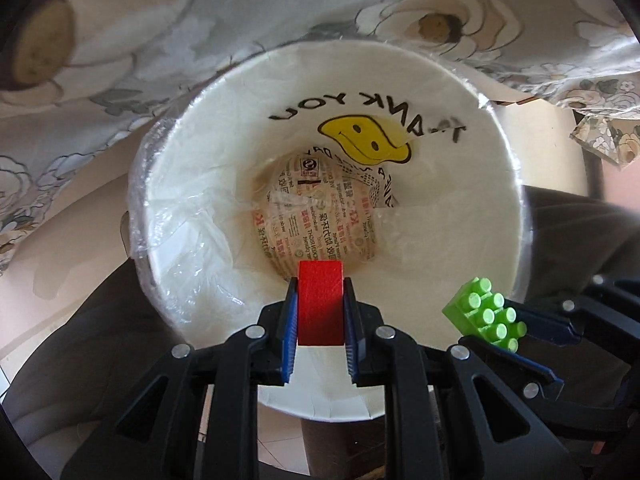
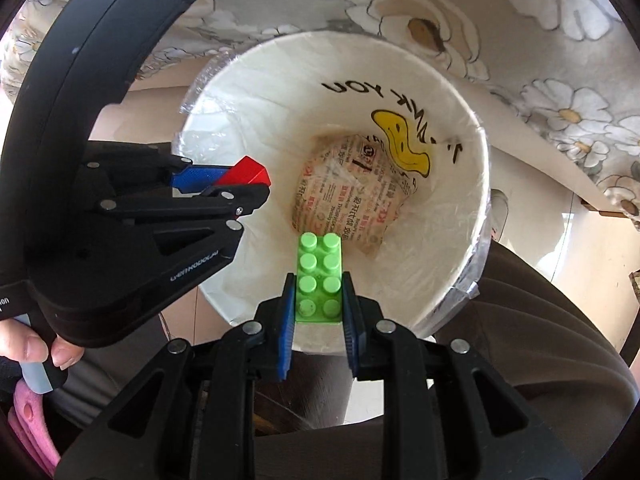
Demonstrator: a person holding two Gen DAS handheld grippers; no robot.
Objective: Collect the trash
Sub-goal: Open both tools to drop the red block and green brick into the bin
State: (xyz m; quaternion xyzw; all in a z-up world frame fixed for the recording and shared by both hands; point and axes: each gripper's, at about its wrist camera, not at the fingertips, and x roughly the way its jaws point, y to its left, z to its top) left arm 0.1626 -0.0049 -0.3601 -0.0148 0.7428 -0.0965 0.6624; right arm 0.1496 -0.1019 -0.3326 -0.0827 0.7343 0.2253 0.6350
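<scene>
A red block, smooth and rectangular, is pinched between the blue ribbed pads of the left gripper, which points steeply down over the open mouth of a white bin. Just beside it, the right gripper also points steeply down over the same bin and pinches a green brick, a plastic building brick with two rows of four round studs, eight in all. Both pieces hang above the bin's near rim, not yet inside it.

In the right wrist view the left gripper reaches in from the left, its black frame large in the foreground, with fingers of a hand wrapped around its handle at the lower left edge.

The bin is round and deep, lined with a thin, crinkled white plastic bag whose clear edge folds over the rim. The bag carries black "THANK YOU" lettering and one yellow smiley face, seen upside down. At the bottom lies one crumpled paper wrapper covered in red and black print.

Behind the bin hangs a floral cloth, pale with large white and tan flowers.
</scene>
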